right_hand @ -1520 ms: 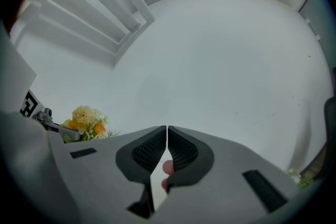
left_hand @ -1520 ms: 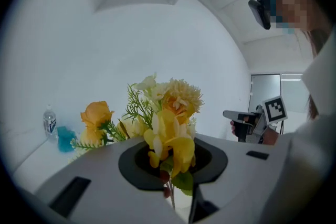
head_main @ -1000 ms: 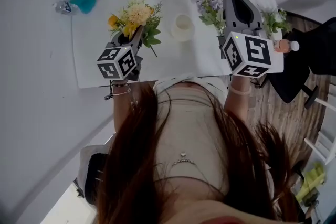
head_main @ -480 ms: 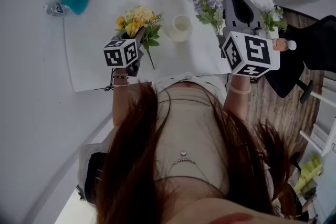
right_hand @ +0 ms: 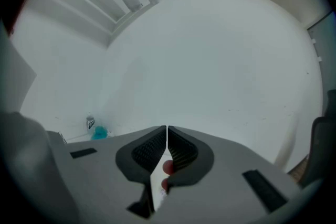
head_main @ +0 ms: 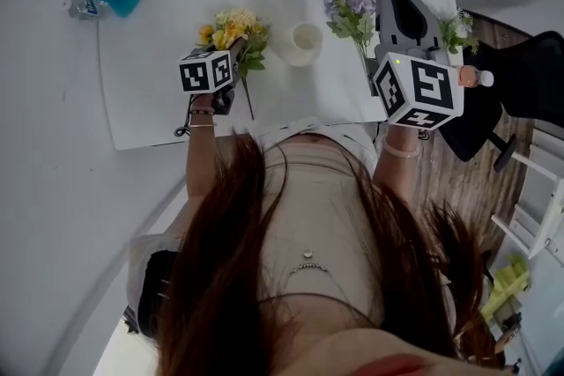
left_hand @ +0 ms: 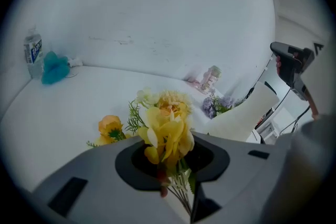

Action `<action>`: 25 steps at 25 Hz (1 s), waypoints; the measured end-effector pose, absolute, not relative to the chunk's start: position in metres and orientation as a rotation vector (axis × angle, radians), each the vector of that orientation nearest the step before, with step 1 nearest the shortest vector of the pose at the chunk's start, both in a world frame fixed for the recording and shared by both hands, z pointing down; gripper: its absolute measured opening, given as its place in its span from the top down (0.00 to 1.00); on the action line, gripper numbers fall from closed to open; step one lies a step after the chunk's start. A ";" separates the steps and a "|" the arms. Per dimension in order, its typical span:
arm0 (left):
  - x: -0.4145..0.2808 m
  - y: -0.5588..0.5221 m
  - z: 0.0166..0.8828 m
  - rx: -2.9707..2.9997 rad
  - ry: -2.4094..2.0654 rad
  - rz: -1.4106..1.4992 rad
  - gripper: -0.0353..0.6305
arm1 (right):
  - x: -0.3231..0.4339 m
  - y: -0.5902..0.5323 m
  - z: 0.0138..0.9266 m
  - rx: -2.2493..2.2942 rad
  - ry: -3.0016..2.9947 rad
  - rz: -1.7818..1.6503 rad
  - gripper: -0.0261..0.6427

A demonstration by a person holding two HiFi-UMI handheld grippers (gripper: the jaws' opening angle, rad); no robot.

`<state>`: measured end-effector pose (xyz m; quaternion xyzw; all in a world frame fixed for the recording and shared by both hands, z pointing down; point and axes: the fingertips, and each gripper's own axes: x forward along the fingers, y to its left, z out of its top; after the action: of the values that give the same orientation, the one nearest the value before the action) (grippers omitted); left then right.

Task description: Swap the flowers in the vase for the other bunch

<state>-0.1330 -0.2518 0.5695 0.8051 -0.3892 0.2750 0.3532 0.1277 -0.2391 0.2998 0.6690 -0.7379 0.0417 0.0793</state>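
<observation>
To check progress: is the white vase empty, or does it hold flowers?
Empty. In the head view the vase shows a bare white inside, no stems; the yellow bunch and the purple bunch are beside it.

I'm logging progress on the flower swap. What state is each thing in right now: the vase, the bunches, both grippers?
vase: upright, no flowers in it.
yellow bunch: out of the vase, stems between the left gripper's jaws.
purple bunch: out of the vase, on the table.
left gripper: jaws round the yellow stems; they have just been opening.
right gripper: shut.
</observation>
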 end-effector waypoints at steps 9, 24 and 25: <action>-0.138 -0.254 0.581 2.063 -1.057 0.754 0.68 | 0.119 -0.245 0.306 1.975 -2.228 0.141 0.92; -0.149 -0.253 0.571 2.038 -1.121 0.760 0.59 | 0.118 -0.243 0.308 1.965 -2.263 0.159 0.92; -0.149 -0.252 0.571 2.038 -1.120 0.756 0.59 | 0.118 -0.242 0.309 1.963 -2.265 0.160 0.92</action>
<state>-0.1489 -0.2520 0.5707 0.7835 -0.4305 0.2906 0.3411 0.1179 -0.2422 0.3090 0.6523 -0.7528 0.0532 0.0702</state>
